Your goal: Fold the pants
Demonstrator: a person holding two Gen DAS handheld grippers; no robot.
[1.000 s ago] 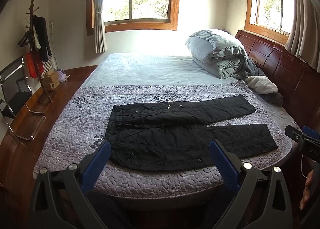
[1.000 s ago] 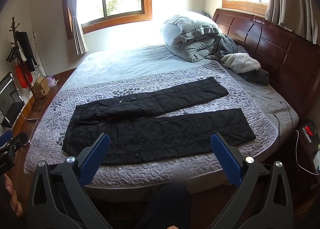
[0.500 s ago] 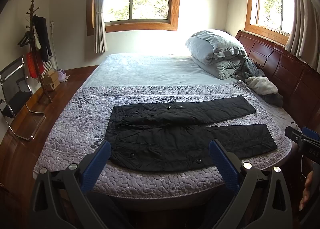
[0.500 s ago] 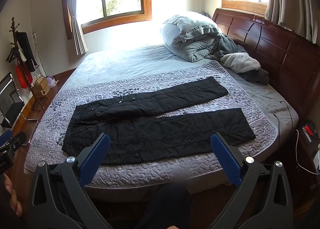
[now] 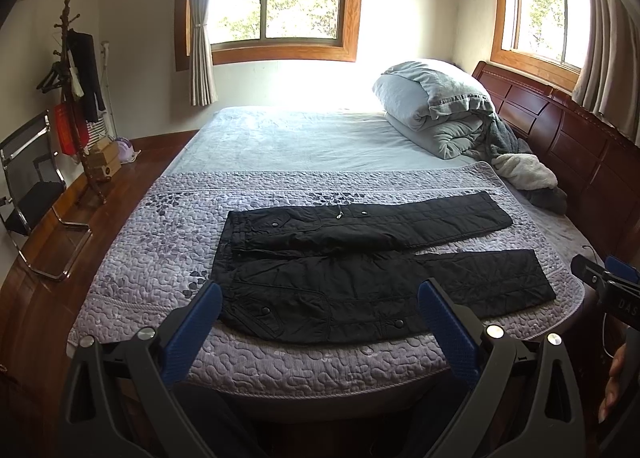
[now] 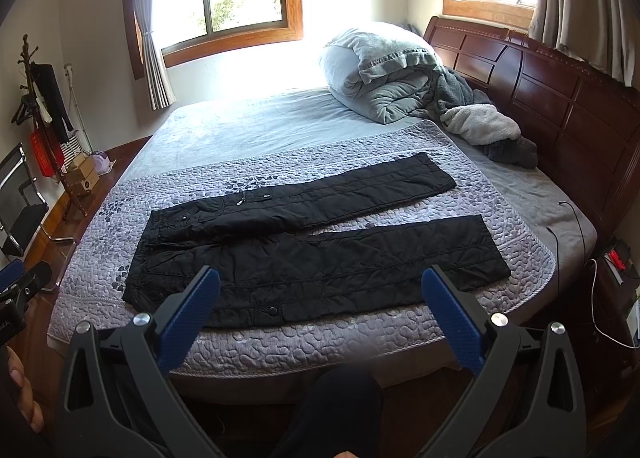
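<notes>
Black quilted pants (image 5: 360, 278) (image 6: 320, 242) lie flat on a purple quilted bedspread (image 5: 160, 258) (image 6: 500, 210), waist to the left, both legs stretching right and spread apart. My left gripper (image 5: 320, 310) hovers open above the near bed edge, in front of the waist and seat. My right gripper (image 6: 322, 298) is also open, held off the bed in front of the near leg. Nothing is between either pair of blue fingers. The right gripper's tip (image 5: 604, 286) shows at the right edge of the left wrist view.
A folded grey duvet (image 5: 436, 110) and loose fleece clothes (image 6: 484, 126) sit at the dark wooden headboard (image 6: 560, 98) on the right. A coat stand (image 5: 76, 98), boxes and a metal chair (image 5: 32, 186) stand left on the wood floor. A cable (image 6: 576, 226) hangs off the bed's right edge.
</notes>
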